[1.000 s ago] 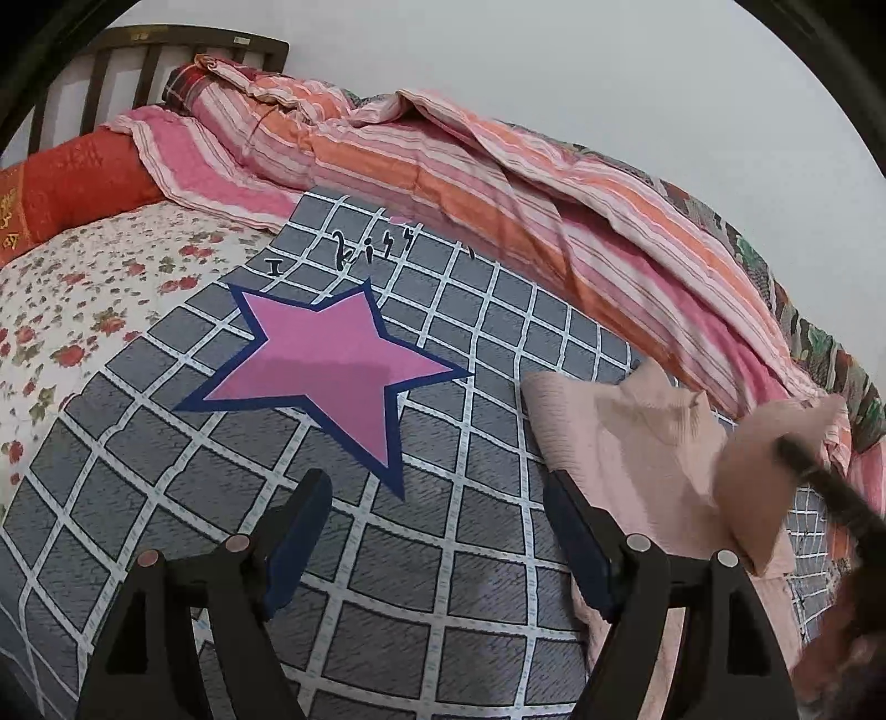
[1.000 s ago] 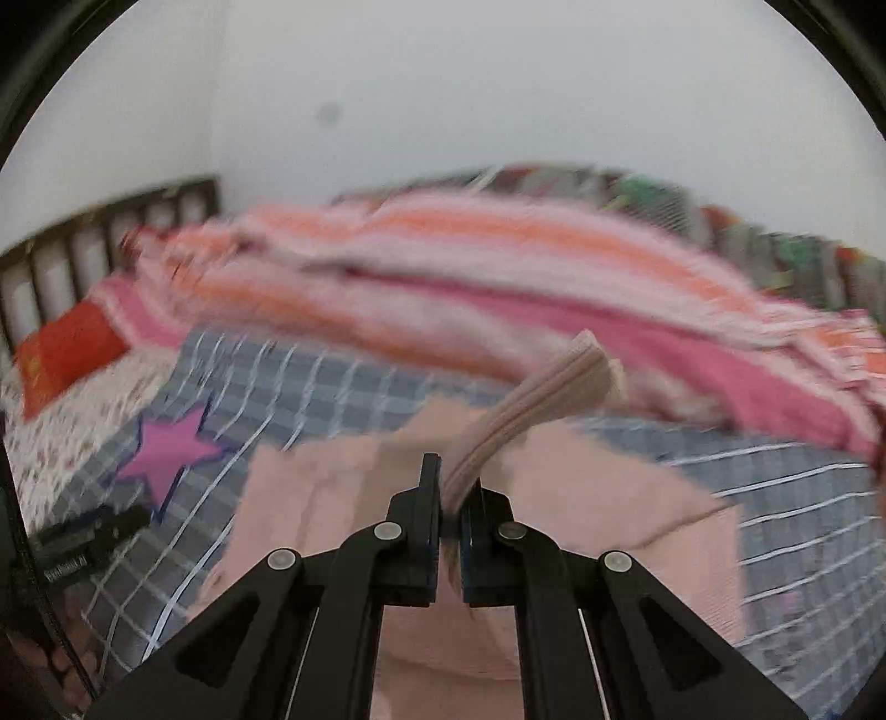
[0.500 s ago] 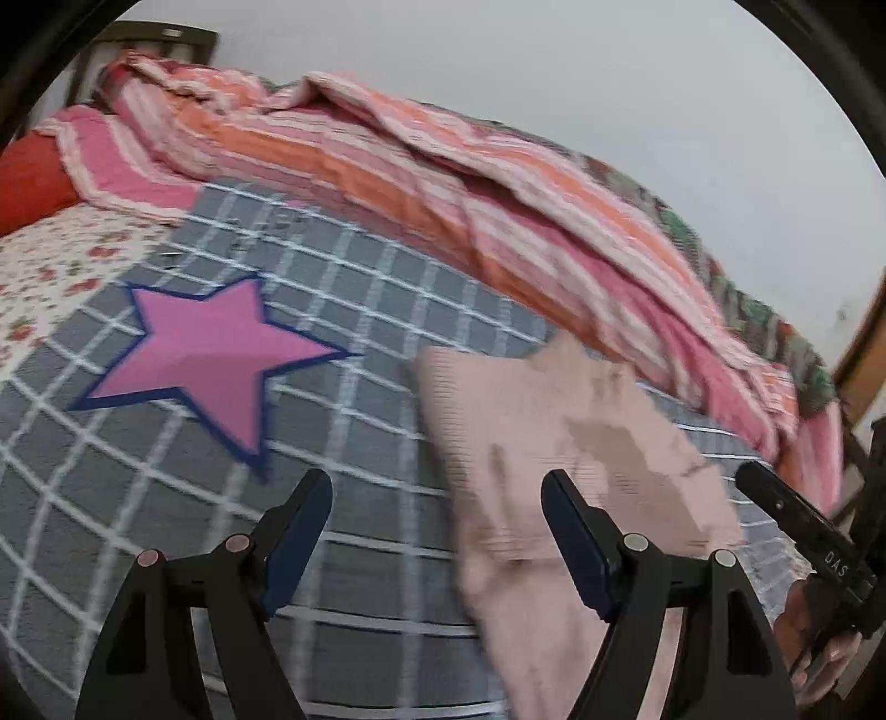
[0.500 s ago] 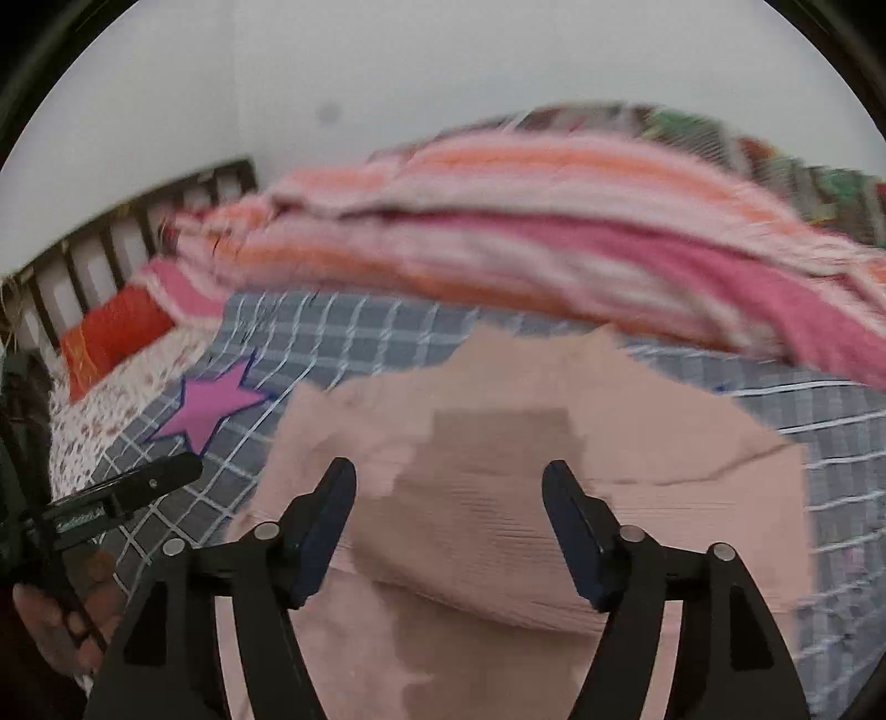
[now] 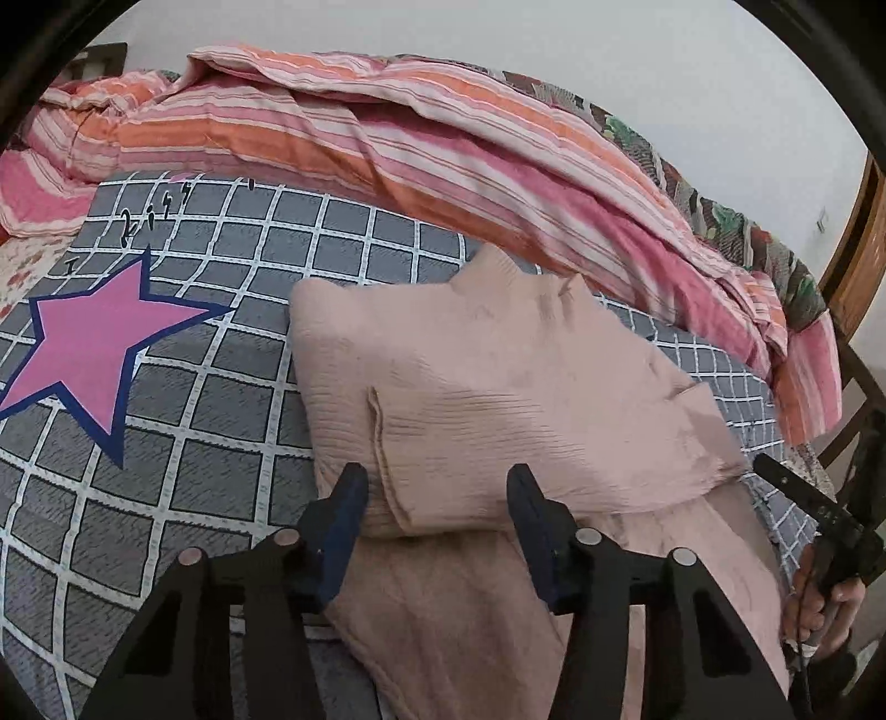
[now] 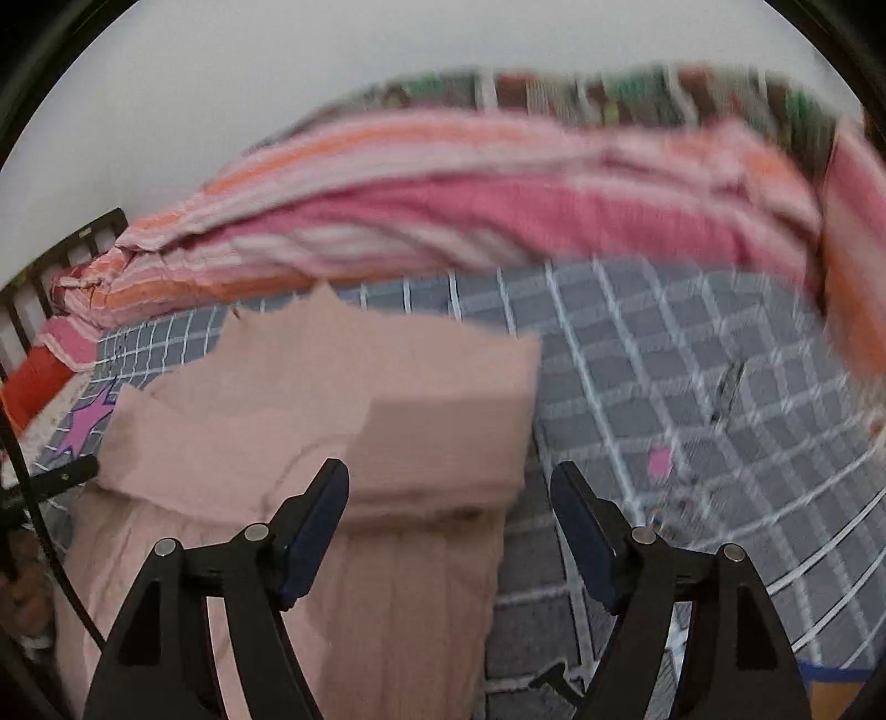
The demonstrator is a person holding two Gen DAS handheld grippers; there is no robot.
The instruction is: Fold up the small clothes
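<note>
While both tongs stand spread wide with nothing between their blue-padded fingers, the pale pink ribbed knit garment point(image 5: 498, 387) lies flat on the grey blanket with white grid lines point(image 5: 221, 415) that covers the bed. Left tongs point(image 5: 437, 515): released, fingers straddling the near folded edge of the garment, not gripping it. Right tongs point(image 6: 448, 515): released too, one finger over the pink cloth, the other over bare grid blanket point(image 6: 692, 415). Garment point(image 6: 332, 415) already folded once, an upper layer lying across a longer lower layer that runs toward the person. Its left edge sits near the large pink star with dark blue outline point(image 5: 94, 343) printed on the blanket, apart from it. Behind the garment, a heaped pink, orange and white striped quilt point(image 5: 415, 149) runs along the white wall point(image 5: 609, 50). In the left wrist view the right hand point(image 5: 825, 603) shows at the far right edge, holding its black tool. Right wrist view is motion-blurred, so fine detail there is unclear.
</note>
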